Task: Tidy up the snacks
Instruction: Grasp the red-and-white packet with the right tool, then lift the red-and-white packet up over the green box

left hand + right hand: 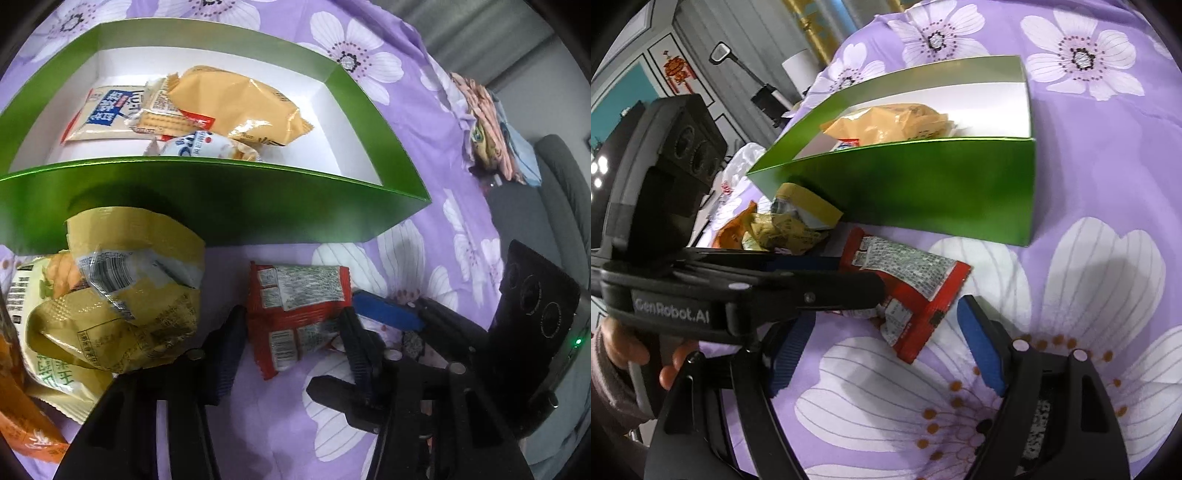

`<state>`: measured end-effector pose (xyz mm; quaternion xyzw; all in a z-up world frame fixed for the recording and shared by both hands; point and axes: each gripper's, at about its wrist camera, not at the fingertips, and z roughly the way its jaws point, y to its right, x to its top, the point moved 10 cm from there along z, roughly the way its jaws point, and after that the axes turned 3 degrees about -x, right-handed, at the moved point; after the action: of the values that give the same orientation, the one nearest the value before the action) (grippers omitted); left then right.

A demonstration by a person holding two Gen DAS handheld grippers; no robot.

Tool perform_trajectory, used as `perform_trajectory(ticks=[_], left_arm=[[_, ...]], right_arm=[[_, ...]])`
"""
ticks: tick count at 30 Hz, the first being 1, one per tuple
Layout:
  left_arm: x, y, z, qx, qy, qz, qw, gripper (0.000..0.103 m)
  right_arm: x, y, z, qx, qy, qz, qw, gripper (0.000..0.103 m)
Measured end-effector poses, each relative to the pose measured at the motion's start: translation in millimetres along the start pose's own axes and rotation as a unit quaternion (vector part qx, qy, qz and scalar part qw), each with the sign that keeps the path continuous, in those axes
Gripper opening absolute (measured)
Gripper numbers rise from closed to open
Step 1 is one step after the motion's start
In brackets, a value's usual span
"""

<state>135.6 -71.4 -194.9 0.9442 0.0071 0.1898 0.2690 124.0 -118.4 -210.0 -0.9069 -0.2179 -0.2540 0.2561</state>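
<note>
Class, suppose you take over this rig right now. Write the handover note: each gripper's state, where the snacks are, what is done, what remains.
Left gripper: fingers either side of the red snack packet on the purple floral cloth, not visibly clamped.
Right gripper: open, empty, just short of the same packet.
Done: several packets lie in the green box.
Left: the red packet and the yellow and orange packets piled in front of the box.
</note>
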Motion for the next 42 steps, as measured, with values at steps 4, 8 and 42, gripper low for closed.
perform_trajectory(ticks=[4, 8, 42], left_arm=[[-1.2, -4.1, -1.6, -0.009, 0.003, -0.009, 0.9999, 0.047], [-2.4, -4.1, -4.2, -0.002, 0.002, -0.004, 1.0, 0.045], [-10.2, 25.3, -35.0, -0.034, 0.026, 0.02, 0.9989, 0.041]], right_arm=[[1.2, -3.3, 4.7, -0.002, -0.004, -0.01, 1.0, 0.079], [0.0, 1.6, 3.0, -0.039, -0.006, -0.028, 0.999, 0.061], [-7.9, -16.7, -21.8, -0.1, 0.029, -0.055, 0.993, 0.009]])
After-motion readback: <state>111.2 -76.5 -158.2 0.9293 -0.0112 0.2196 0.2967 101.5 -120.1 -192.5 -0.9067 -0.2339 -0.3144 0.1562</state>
